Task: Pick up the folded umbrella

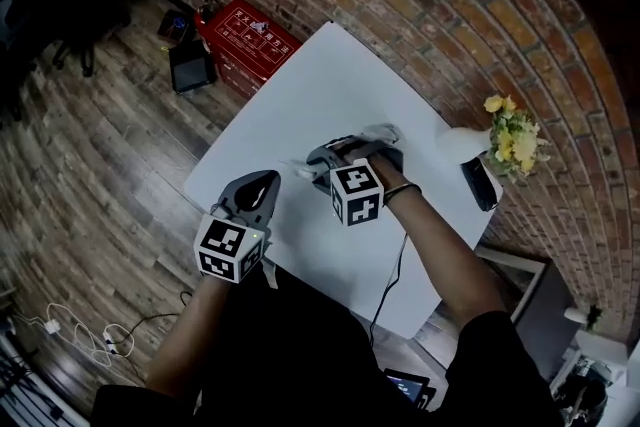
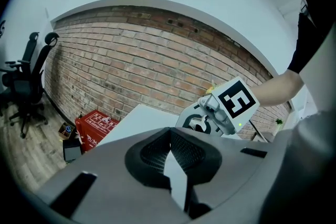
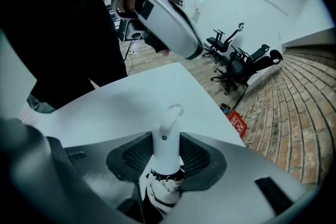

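On the white table [image 1: 330, 85] my right gripper [image 1: 333, 158] is shut on the folded umbrella [image 1: 383, 132], pointing steeply down and lifted a little off the tabletop. In the right gripper view the umbrella's white handle [image 3: 167, 144] stands out between the pads, with the bundled white and black canopy behind it toward the camera. My left gripper [image 1: 258, 187] hovers at the table's near left edge, apart from the umbrella. Its pads meet at the tips [image 2: 169, 134] with nothing between them.
A white vase [image 1: 458, 143] with yellow flowers [image 1: 515, 140] and a black object [image 1: 480, 183] stand at the table's right side by the brick wall. A red box [image 1: 248, 37] and a black case [image 1: 190, 65] sit on the wooden floor beyond the table. A cable [image 1: 390, 285] hangs over the near edge.
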### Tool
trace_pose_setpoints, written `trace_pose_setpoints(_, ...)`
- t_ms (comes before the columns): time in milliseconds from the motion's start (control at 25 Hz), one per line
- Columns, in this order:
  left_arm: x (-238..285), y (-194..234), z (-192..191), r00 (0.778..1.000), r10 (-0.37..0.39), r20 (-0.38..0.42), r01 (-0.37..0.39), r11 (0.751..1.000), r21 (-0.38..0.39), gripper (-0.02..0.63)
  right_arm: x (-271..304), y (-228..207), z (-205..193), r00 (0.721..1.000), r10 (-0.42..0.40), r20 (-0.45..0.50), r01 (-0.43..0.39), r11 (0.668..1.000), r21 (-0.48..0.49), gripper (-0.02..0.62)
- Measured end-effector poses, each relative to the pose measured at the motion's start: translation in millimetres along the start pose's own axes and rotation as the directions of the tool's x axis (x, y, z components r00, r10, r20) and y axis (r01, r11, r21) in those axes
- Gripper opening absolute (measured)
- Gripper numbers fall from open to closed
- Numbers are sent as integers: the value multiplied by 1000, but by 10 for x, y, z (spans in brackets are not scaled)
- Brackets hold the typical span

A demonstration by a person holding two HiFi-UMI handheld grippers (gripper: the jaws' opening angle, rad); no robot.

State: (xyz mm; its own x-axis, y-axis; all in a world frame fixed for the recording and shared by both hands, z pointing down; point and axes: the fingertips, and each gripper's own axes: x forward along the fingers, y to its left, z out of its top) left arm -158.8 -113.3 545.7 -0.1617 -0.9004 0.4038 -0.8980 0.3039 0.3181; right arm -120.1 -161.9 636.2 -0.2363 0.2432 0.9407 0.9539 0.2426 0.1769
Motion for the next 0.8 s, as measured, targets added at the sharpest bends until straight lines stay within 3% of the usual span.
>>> trace_pose_setpoints(200,94,-155,166,999,-34,5,34,998,50,14,-361,-87,-82,995,-100,18,99,994,46,167)
trace_pose_setpoints(320,144,-244,266,999,-53,10,52,996,73,14,-631,-192,-186,981,-187,53,179,976,122,166)
trace_pose_setpoints(600,283,-446,517,994,-109,13,106,985,138,14,-1126,-355,-460,945,-318,78,285,916,282,164)
trace_pose_setpoints(800,400,-620,752,988,-152,28,144,971,190,14,-1417,-479,-689,902,-420,96,351,845,403,163)
